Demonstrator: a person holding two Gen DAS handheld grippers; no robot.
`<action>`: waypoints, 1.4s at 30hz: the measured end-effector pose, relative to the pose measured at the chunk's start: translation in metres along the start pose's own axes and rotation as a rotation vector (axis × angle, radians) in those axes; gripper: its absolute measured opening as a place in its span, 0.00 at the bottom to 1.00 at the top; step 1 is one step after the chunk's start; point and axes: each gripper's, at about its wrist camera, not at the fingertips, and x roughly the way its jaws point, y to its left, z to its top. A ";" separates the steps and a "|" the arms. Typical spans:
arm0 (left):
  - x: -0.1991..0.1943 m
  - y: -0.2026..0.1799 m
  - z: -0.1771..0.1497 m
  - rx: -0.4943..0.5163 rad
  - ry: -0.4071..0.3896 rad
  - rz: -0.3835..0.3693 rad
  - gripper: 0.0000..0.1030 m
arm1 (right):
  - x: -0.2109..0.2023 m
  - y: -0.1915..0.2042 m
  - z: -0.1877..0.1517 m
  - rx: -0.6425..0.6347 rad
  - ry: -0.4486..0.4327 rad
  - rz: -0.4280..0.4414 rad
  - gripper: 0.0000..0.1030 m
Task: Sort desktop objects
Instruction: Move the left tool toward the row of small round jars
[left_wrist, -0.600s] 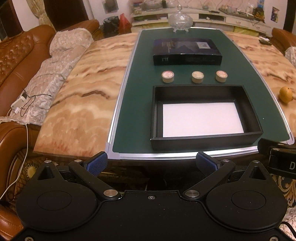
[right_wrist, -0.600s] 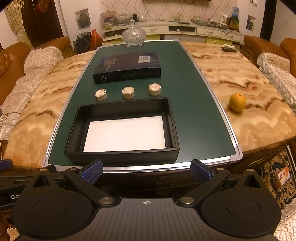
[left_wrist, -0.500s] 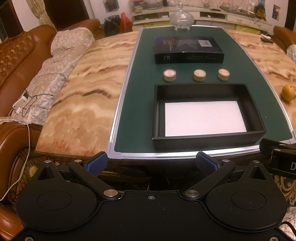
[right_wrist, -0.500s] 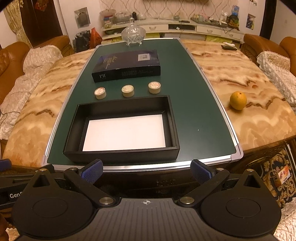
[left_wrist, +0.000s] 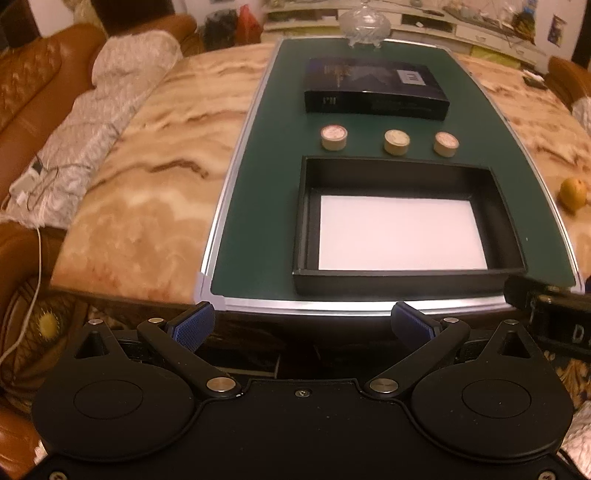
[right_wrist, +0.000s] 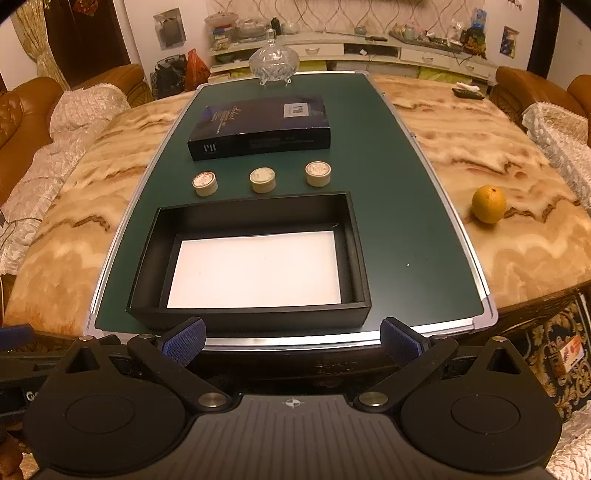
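- While both grippers hang in front of the near edge of the table, the left gripper has its two blue fingers wide apart and holds nothing.
- Likewise the right gripper is spread wide, with nothing between its fingers.
- On the marble table lies a green mat with a silver frame.
- Near the front edge of the mat stands a black tray, open on top, with a white sheet flat on its bottom.
- Just behind the tray, three small round tins stand in a row, apart from each other: the left tin, the middle tin and the right tin.
- Behind the tins lies a dark flat box, a little turned against the edge of the mat.
- At the far end of the mat stands a glass bowl with a lid.
- An orange rests on the bare marble to the right of the mat, well apart from the tray.
- Brown leather sofas with pale covers stand around the table.
- From the left camera, the same tray is ahead and slightly to the right.
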 end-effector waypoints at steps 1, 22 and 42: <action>0.002 0.001 0.002 -0.006 0.002 -0.004 1.00 | 0.002 0.001 0.001 -0.003 0.004 0.001 1.00; 0.036 0.003 0.041 -0.041 -0.031 0.012 1.00 | 0.045 0.002 0.037 -0.020 0.017 -0.052 1.00; 0.085 0.006 0.080 -0.059 0.042 -0.081 1.00 | 0.086 -0.006 0.075 0.013 0.009 0.055 1.00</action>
